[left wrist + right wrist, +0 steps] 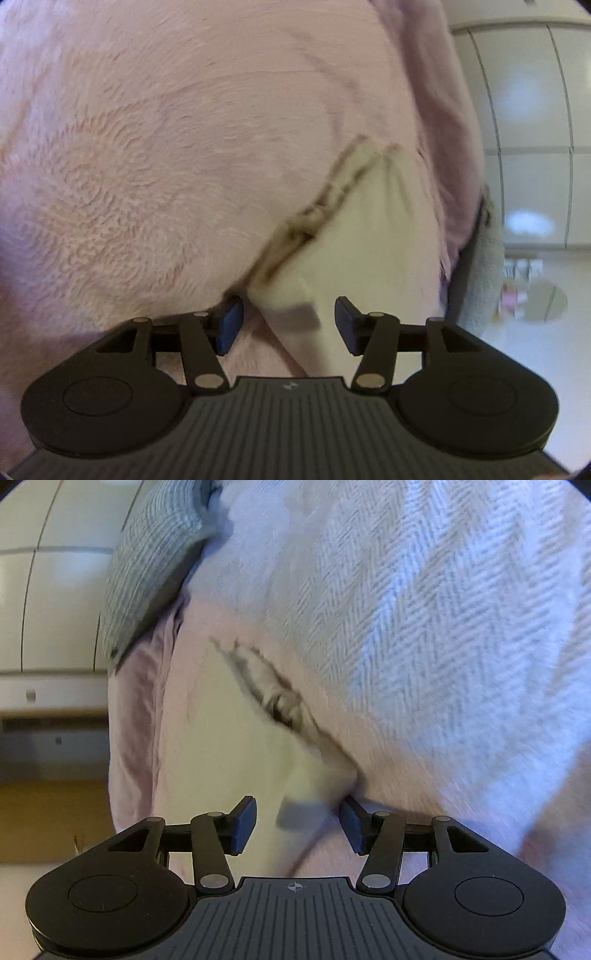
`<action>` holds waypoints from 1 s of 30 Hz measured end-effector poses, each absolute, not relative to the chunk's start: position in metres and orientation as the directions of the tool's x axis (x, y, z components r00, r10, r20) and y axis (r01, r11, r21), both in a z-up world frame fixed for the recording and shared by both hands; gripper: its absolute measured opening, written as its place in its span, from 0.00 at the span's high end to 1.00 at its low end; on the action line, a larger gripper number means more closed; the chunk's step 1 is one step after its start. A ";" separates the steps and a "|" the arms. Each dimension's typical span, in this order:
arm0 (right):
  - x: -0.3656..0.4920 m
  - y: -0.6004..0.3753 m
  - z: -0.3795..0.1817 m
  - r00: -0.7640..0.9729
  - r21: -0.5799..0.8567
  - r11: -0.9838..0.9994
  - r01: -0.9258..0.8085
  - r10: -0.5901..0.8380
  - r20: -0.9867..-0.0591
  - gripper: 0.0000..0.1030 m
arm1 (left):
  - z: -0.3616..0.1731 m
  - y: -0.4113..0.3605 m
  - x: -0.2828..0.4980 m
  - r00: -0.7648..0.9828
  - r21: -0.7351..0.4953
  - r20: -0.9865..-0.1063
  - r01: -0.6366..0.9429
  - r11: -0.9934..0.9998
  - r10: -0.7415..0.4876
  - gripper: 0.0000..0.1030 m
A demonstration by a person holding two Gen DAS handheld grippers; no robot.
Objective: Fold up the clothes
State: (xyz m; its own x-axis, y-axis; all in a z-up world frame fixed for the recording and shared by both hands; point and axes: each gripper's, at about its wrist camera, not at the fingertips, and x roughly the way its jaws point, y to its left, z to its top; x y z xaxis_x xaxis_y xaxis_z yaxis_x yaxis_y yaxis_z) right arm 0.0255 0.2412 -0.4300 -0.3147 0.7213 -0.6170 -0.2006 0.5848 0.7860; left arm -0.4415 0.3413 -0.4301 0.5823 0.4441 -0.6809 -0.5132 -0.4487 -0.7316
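A cream garment (362, 236) with a dark, frayed seam lies on pink fleece (147, 147) that fills most of the left wrist view. One folded corner of it sits between the pads of my left gripper (289, 325), which is open; neither pad presses on the cloth. In the right wrist view the same cream garment (221, 746) lies over pale pink cloth (136, 701). Another corner reaches in between the pads of my right gripper (298, 823), close to the right-hand pad. That gripper is open too, with a wide gap on its left side.
A white herringbone blanket (443, 627) covers the right and top, with a grey-green knitted cloth (147, 554) at the bed's edge. White cabinet doors (535, 110) and pale floor (517, 354) lie beyond the edge; wooden floor (48, 812) shows at lower left.
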 end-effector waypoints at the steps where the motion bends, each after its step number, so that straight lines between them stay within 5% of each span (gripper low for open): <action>1: 0.026 0.244 -0.435 -0.297 0.787 0.586 -0.193 0.730 -0.616 0.48 | -0.433 0.342 -0.441 0.579 -0.734 -0.678 -0.506 -0.452 0.453 0.57; 3: 0.026 0.248 -0.440 -0.282 0.792 0.585 -0.176 0.741 -0.610 0.52 | -0.436 0.345 -0.439 0.571 -0.732 -0.681 -0.517 -0.444 0.459 0.88; 4: 0.026 0.250 -0.440 -0.274 0.782 0.592 -0.194 0.733 -0.623 0.65 | -0.436 0.347 -0.439 0.569 -0.730 -0.683 -0.532 -0.429 0.458 0.91; 5: 0.025 0.253 -0.439 -0.266 0.765 0.601 -0.231 0.717 -0.644 0.91 | -0.433 0.349 -0.439 0.569 -0.729 -0.685 -0.552 -0.406 0.456 0.93; 7: 0.025 0.257 -0.435 -0.262 0.758 0.598 -0.259 0.712 -0.651 0.93 | -0.423 0.354 -0.438 0.570 -0.721 -0.689 -0.601 -0.345 0.447 0.94; 13: 0.030 0.259 -0.414 -0.258 0.743 0.562 -0.364 0.706 -0.660 0.94 | -0.406 0.367 -0.440 0.559 -0.657 -0.728 -0.734 -0.172 0.398 0.90; 17: 0.046 0.252 -0.438 -0.306 0.735 0.630 -0.252 0.668 -0.678 0.84 | -0.401 0.366 -0.449 0.508 -0.586 -0.781 -0.797 -0.146 0.362 0.87; 21: 0.056 0.243 -0.402 -0.242 0.688 0.604 -0.403 0.654 -0.716 0.78 | -0.371 0.364 -0.467 0.386 -0.469 -0.839 -0.871 -0.147 0.383 0.90; 30: 0.049 0.320 -0.389 -0.276 0.667 0.378 -0.643 0.698 -0.661 0.76 | -0.356 0.427 -0.380 0.500 -0.452 -0.776 -0.866 0.213 0.384 0.86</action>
